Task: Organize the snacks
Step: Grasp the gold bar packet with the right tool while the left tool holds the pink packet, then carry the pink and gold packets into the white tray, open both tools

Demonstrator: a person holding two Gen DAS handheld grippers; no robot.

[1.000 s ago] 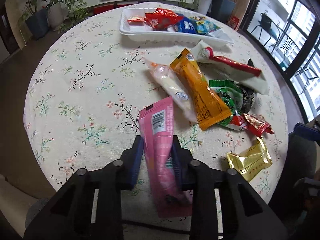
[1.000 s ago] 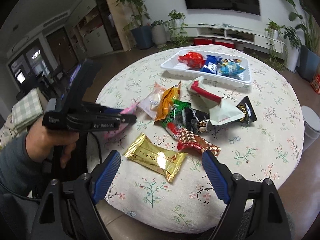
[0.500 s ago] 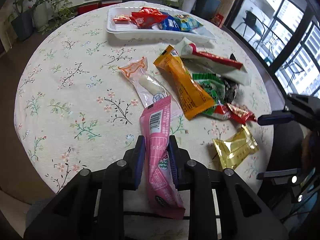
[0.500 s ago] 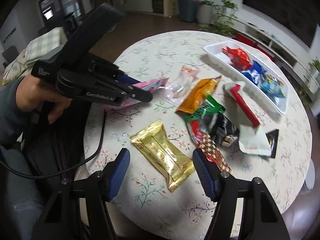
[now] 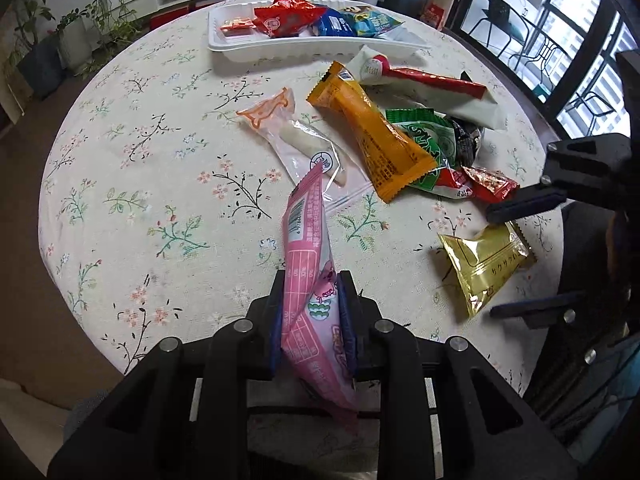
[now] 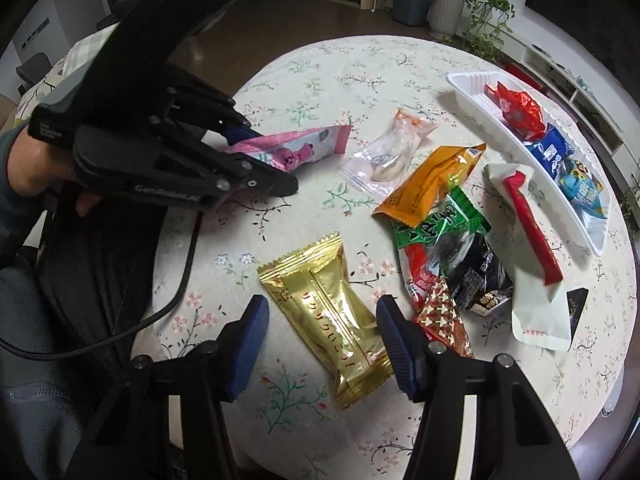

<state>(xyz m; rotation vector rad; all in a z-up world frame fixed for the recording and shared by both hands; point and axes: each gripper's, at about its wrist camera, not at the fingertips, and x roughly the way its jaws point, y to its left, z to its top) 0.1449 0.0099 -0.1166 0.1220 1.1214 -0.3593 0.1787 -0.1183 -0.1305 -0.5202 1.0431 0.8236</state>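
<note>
So the left gripper (image 5: 312, 320) is pinching the pink snack pack (image 5: 310, 280) mid-body, lifted off the table, presumably headed for the white tray (image 5: 280, 46). The crinkly film flops at both ends. The right gripper (image 6: 320, 332) is spread wide, straddling the shiny gold foil pack (image 6: 328, 316) on the floral cloth (image 5: 140, 160).

Pink packet (image 5: 310, 280): lower end hidden behind left tongs (image 5: 310, 312). Green packet (image 5: 426, 140) partly under orange packet (image 5: 376, 136). Black packet (image 6: 476, 272) half buried under green and white ones; print too small to read. Tray (image 6: 532, 160): far-end snacks overlap, kinds unclear. Bench (image 6: 592, 360) near edge cut off by right tongs' (image 6: 320, 320) body.
</note>
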